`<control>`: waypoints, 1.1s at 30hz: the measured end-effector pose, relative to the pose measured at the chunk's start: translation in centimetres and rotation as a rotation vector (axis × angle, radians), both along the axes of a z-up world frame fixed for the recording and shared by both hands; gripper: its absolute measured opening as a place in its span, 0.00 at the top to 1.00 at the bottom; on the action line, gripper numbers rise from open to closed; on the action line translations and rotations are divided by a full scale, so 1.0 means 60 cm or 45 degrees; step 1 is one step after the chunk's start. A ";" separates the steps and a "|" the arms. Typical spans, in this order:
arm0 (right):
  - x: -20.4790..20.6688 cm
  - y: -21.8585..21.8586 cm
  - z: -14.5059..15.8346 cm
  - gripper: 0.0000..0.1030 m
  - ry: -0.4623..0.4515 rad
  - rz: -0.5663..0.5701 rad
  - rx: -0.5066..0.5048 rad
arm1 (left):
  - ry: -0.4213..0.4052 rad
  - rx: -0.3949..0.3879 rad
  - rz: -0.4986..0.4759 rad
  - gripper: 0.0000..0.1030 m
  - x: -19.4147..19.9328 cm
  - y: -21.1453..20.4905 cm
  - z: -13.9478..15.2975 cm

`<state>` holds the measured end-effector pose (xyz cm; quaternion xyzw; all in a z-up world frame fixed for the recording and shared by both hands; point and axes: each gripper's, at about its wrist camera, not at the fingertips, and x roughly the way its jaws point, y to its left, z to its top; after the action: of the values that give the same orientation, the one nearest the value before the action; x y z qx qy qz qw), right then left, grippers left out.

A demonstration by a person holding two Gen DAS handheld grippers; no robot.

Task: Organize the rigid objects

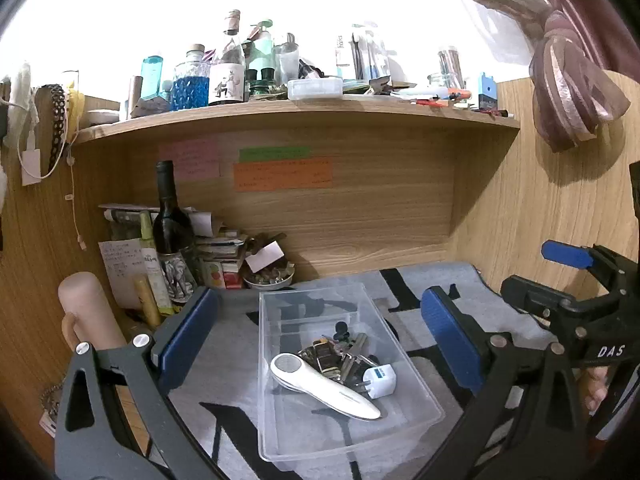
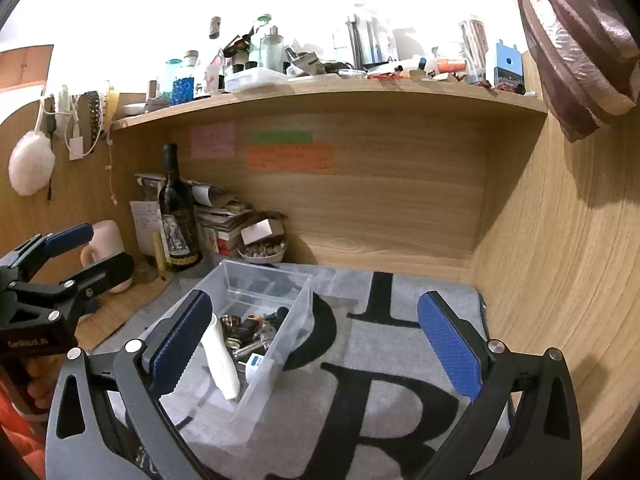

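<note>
While both grippers hang above the grey mat [image 2: 400, 360] with jaws spread wide and nothing between them, the sorting looks close to done — the loose items already lie in the clear plastic bin [image 1: 424, 412]. The left gripper [image 1: 320, 336] faces the bin squarely; the right gripper [image 2: 316, 340] sits to its right, over bare mat. Inside the bin, the white handheld device [image 1: 320, 388] lies flat, its long axis running diagonally, round head toward the back-left wall, tapered end toward the front-right corner. Behind it sit a white plug adapter [image 1: 380, 380] and a heap of metal keys [image 1: 340, 356]. Next, I judge, comes hunting for any stray object — or moving the bin away.
</note>
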<state>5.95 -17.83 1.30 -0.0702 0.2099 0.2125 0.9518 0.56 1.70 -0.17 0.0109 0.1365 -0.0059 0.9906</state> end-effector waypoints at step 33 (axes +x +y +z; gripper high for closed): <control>-0.016 0.016 0.001 0.00 -0.038 0.018 -0.014 | -0.001 -0.011 0.000 0.00 -0.008 -0.005 -0.004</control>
<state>4.98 -16.85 1.36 -0.0800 0.1962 0.2171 0.9529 0.07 1.39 -0.40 0.0066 0.1360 -0.0064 0.9907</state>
